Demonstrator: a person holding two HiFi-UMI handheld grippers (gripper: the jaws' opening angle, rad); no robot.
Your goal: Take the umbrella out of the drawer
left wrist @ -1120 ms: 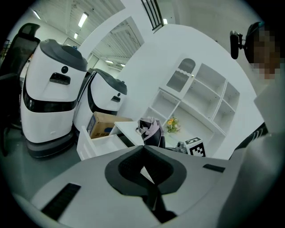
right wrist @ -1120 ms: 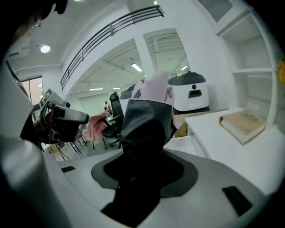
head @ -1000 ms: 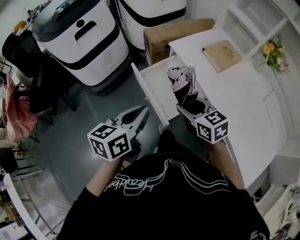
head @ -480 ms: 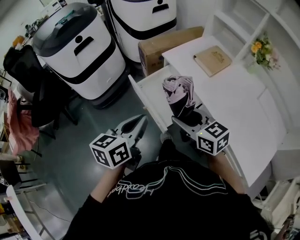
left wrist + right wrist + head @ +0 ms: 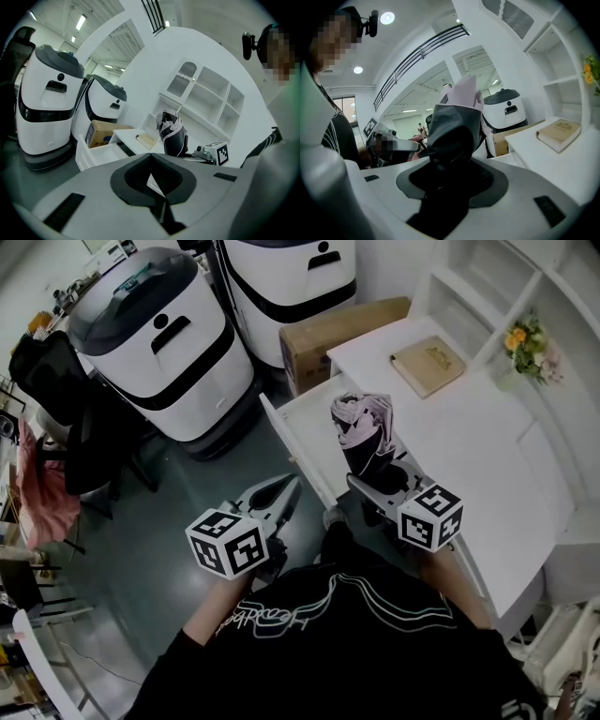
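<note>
A folded umbrella (image 5: 364,427), pink and grey with a black lower part, stands upright above the open white drawer (image 5: 314,418). My right gripper (image 5: 377,472) is shut on its black lower part, which fills the jaws in the right gripper view (image 5: 454,126). My left gripper (image 5: 284,488) hangs over the floor to the left of the drawer, its jaws together with nothing between them. From the left gripper view the umbrella (image 5: 172,136) shows beyond the shut jaws, with the drawer (image 5: 93,152) further left.
Two white-and-black machines (image 5: 159,334) (image 5: 291,268) stand behind the drawer. A cardboard box (image 5: 337,329) sits beside the white desk (image 5: 469,446). On the desk lies a tan book (image 5: 428,365); flowers (image 5: 525,338) stand on the shelf unit. Dark clothing (image 5: 56,381) hangs at the left.
My right gripper has lifted the umbrella a little higher over the drawer. The left gripper has stayed where it was.
</note>
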